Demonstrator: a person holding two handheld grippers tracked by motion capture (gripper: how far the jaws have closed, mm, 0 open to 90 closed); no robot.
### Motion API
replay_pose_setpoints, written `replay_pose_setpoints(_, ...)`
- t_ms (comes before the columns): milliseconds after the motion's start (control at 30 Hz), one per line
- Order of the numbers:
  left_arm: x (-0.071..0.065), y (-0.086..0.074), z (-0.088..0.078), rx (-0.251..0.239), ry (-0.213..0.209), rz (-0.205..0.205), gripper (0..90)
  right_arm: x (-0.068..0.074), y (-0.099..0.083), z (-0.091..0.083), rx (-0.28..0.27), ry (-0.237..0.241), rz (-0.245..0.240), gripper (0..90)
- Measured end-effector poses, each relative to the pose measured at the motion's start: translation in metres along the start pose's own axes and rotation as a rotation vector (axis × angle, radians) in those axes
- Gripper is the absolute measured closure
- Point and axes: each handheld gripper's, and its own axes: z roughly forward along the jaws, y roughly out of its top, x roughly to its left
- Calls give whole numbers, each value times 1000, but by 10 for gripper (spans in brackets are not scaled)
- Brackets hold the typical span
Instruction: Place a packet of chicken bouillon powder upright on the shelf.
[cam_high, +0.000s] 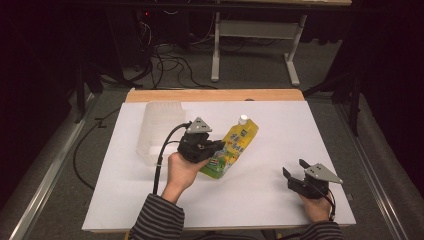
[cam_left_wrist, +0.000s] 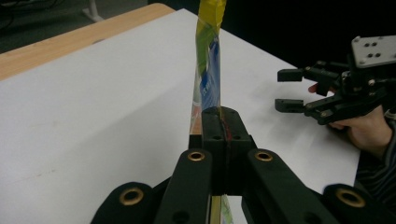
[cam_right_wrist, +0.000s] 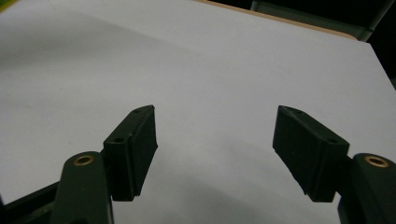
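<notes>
Nearest the person, the right gripper rests low on the white table with its jaws spread apart and nothing between them. Further in, the left gripper has its jaws clamped together on the lower edge of the one yellow-green drink pouch, held near the table's middle with its white cap pointing away. The pouch looks soft and floppy, its film probably slick, so it will likely sag; a pinch on the flat sealed edge seems the safest hold. Beyond it stands one translucent plastic container. There are two grippers.
</notes>
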Motion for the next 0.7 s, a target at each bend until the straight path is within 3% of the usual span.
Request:
replay_pose_setpoints(467, 13, 3, -44, -71, 42, -12, 900, 0, 0, 0, -4, 1, -1, 311)
replay_pose_setpoints(700, 25, 4, -66, -101, 103, -19, 900, 0, 0, 0, -1, 0, 0, 312)
